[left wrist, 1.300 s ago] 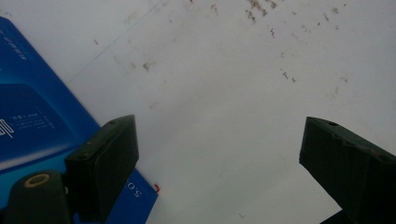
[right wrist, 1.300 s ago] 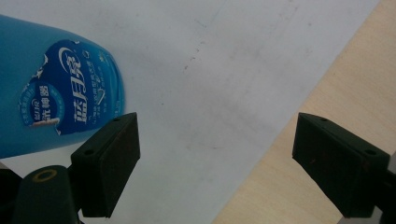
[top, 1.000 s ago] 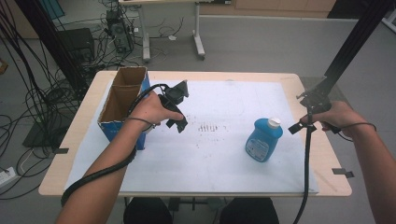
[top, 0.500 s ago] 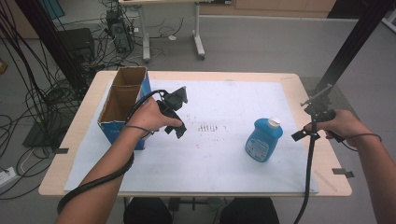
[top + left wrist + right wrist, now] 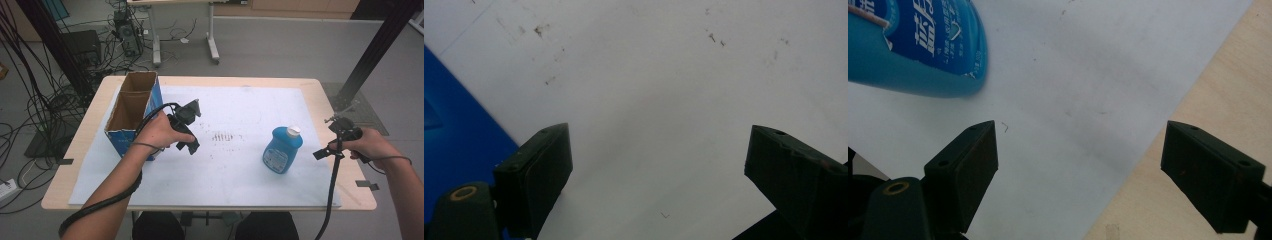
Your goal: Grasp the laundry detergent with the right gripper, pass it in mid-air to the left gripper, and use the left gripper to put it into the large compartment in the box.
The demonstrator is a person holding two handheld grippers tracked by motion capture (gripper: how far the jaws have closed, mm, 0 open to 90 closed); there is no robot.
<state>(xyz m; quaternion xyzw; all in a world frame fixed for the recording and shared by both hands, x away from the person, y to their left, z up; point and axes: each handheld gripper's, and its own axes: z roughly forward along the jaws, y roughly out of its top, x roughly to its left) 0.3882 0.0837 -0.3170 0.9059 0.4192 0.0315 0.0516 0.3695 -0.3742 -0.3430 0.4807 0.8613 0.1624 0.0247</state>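
Note:
A blue bottle (image 5: 283,150) with a white cap stands on the white sheet, right of centre. My right gripper (image 5: 328,138) is to its right, near the sheet's right edge, open and apart from the bottle. In the right gripper view the jaws (image 5: 1080,145) stand wide with only sheet between them, and the bottle (image 5: 918,45) lies at the upper left. My left gripper (image 5: 195,129) is open beside the cardboard box (image 5: 131,107). In the left gripper view its jaws (image 5: 659,145) hold nothing, and the box's blue side (image 5: 454,130) is at the left.
The white sheet (image 5: 235,170) covers most of the wooden table (image 5: 350,197). In the right gripper view the table's bare wood (image 5: 1208,90) runs along the sheet's edge. The box is open on top, at the table's left. Cables and desk legs are on the floor beyond.
My right hand has come down and toward the near edge, with its gripper now lower beside the bottle. The left hand has hardly moved. Both grippers' jaws stay as they were.

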